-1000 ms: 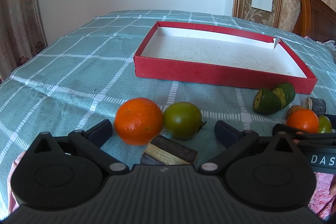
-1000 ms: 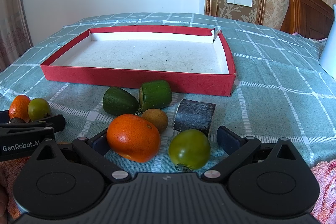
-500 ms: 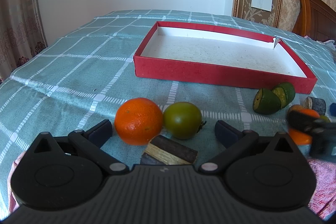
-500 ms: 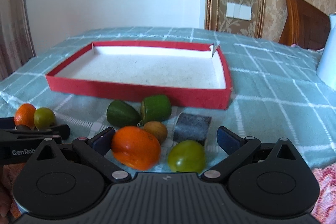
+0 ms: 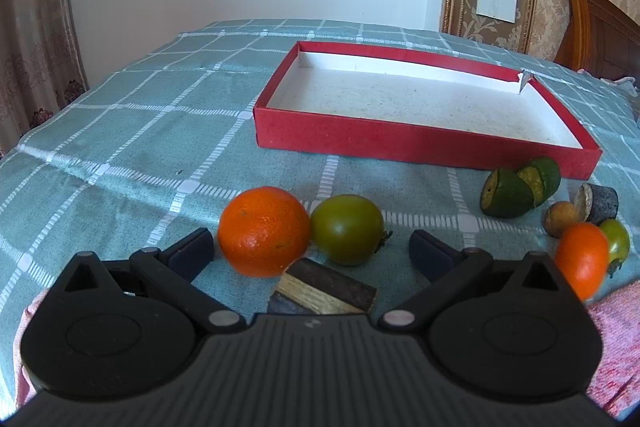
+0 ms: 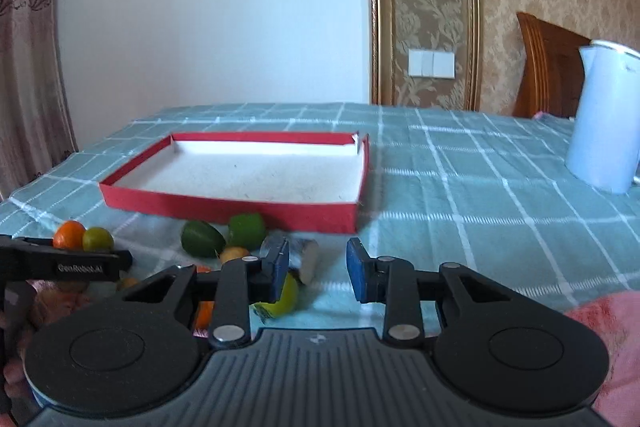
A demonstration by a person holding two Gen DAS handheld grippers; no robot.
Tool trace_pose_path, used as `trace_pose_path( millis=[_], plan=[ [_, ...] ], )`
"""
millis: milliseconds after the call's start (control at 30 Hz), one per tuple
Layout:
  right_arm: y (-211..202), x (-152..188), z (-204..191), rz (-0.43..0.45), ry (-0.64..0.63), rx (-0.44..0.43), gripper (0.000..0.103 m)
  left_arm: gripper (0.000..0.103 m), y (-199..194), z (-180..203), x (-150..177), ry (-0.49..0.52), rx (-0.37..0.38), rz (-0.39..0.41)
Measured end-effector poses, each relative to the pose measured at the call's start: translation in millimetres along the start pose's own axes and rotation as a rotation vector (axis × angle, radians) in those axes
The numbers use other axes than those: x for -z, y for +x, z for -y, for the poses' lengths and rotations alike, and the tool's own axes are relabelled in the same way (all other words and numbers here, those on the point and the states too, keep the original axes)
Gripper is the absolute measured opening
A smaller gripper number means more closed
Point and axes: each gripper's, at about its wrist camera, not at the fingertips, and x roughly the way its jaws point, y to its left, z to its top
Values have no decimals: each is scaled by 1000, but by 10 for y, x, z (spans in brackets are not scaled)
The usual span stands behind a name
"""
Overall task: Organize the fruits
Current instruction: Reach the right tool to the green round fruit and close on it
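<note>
The shallow red cardboard box with a white inside (image 5: 400,143) lay empty on the teal checked cloth (image 5: 120,131), and all the fruits lay on the cloth in front of its near wall, none inside it.

The left tool (image 5: 312,249) stood wide open. The round orange fruit (image 5: 264,231) and the round green fruit (image 5: 347,229), touching each other, lay just ahead, between the lines of its fingers, but no pad pressed on them. A dark wooden block (image 5: 328,287) lay close under the tool.

The right tool (image 6: 318,265) was narrow: its jaws had just been closing, and only bare cloth showed in the small gap between the blue pads (image 6: 280,269). It held nothing. A yellow-green round fruit (image 6: 286,297) lay low beside the left pad, partly hidden by it, not between the pads.

As I judge it, the step in hand was the first pick on the right side, and this closing caught no fruit. To do it well, the right tool should probably open wide again, come down lower, and centre one fruit only between the pads before closing. The fruits look round and smooth, so they may roll away if one pad touches first; both pads should meet the fruit at its widest part, gently. Then it should go over the near wall of the box, well clear of the tall white kettle (image 6: 600,131).
</note>
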Motion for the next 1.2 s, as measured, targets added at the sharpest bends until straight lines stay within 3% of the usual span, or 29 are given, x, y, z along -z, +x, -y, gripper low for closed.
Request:
trace_pose_path(
  millis=[100, 333, 567, 700, 833, 900, 967, 1033, 1167, 1200],
  plan=[
    [-16, 43, -17, -8, 7, -20, 32, 103, 0, -1, 1, 3, 5, 0],
    [-76, 73, -319, -17, -42, -160, 32, 103, -1, -3, 3, 2, 5, 0],
    [37, 61, -521, -35, -35, -219, 32, 103, -16, -30, 11, -29, -10, 8],
    [55, 43, -557, -34, -39, -197, 32, 103, -28, -40, 17, -36, -12, 11],
    [-8, 58, -436, -2, -50, -78, 33, 103, -28, -36, 17, -34, -13, 10],
    [18, 66, -358, -13, -41, -62, 52, 103, -27, -30, 15, -31, -15, 9],
    [52, 86, -310, -15, -33, -35, 62, 103, -26, -28, 10, -32, -14, 9],
    [124, 107, -297, -36, -35, -32, 63, 103, -26, -28, 11, -28, -16, 7],
    [299, 193, -234, -102, 4, -57, 59, 103, -28, -33, 10, -25, -17, 6],
    [310, 205, -197, -110, 25, -74, 32, 103, -28, -32, 7, -25, -18, 5]
  ],
)
